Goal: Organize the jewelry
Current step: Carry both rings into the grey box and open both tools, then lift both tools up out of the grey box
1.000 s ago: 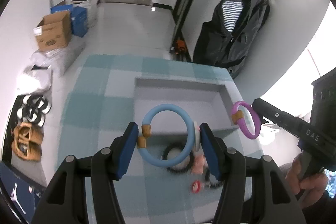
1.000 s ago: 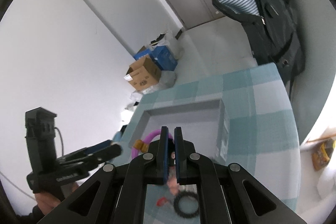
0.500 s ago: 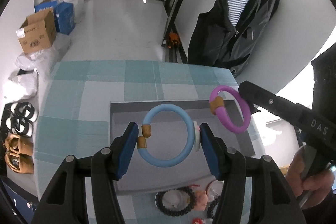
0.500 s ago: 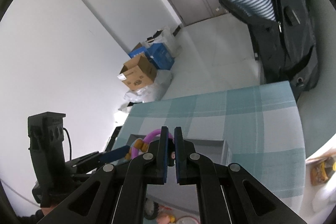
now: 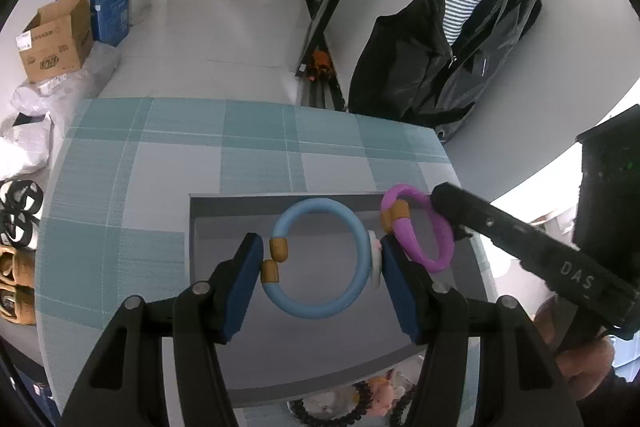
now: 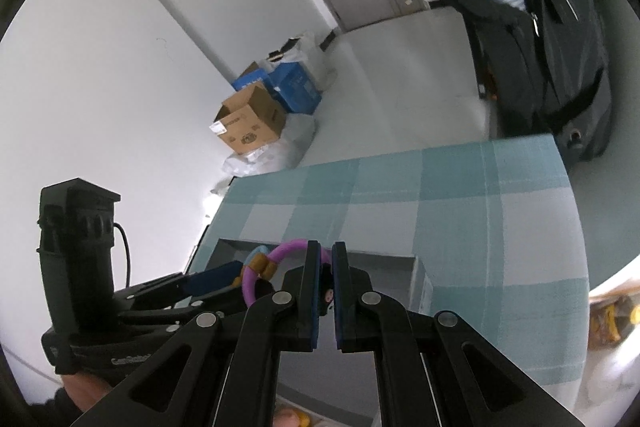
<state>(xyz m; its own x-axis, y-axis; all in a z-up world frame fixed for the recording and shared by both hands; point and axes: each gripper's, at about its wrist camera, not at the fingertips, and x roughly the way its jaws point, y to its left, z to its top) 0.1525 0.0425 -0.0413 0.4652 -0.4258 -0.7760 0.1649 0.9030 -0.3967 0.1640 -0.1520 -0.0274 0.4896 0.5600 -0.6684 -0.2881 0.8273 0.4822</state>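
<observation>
My left gripper is shut on a light blue bangle with two tan beads, held flat between its blue pads above the grey tray. My right gripper is shut on a purple bangle with tan beads; the purple bangle also shows in the left wrist view, over the tray's right side. The right gripper reaches in from the right there. The left gripper appears at lower left in the right wrist view.
The tray sits on a teal checked tablecloth. Black bead bracelets and a small pink charm lie in front of the tray's near wall. A black jacket hangs beyond the table; boxes stand on the floor.
Both grippers have moved forward over the tray with their bangles. The loose bracelets have slid toward the bottom edge of the left wrist view.
</observation>
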